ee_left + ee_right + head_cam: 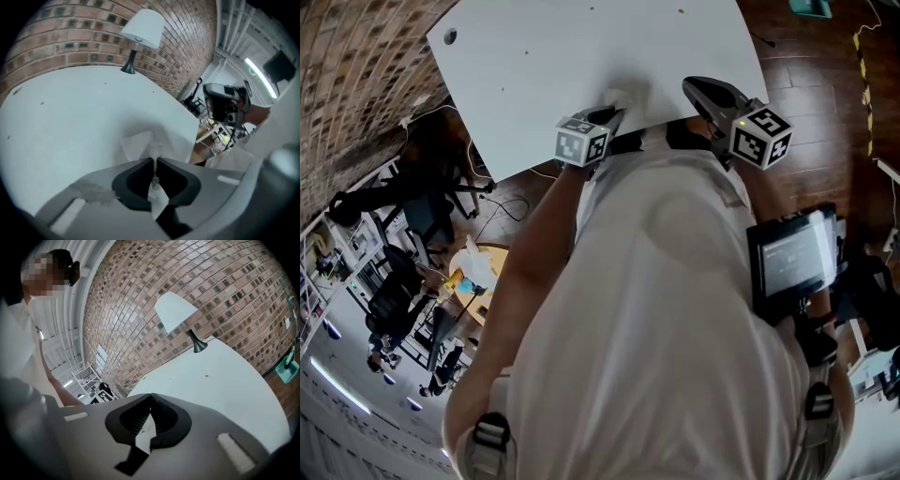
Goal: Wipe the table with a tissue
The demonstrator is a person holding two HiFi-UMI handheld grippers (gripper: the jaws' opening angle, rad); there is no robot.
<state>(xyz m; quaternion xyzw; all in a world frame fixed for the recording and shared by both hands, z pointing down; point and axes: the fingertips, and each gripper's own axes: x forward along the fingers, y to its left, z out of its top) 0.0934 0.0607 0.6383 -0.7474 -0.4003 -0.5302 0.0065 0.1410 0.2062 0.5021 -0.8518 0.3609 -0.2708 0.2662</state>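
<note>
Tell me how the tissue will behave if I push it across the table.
Probably floppy: the tissue lies creased where the left tongs pinch it. Likely very light, so it may bunch up rather than slide flat on the smooth table. Thin, so hard dragging might tear it.

The left gripper (154,161) points steeply down with jaws pinched on a tissue (138,143), the right gripper (150,395) held nearly level, jaws together and empty.
</note>
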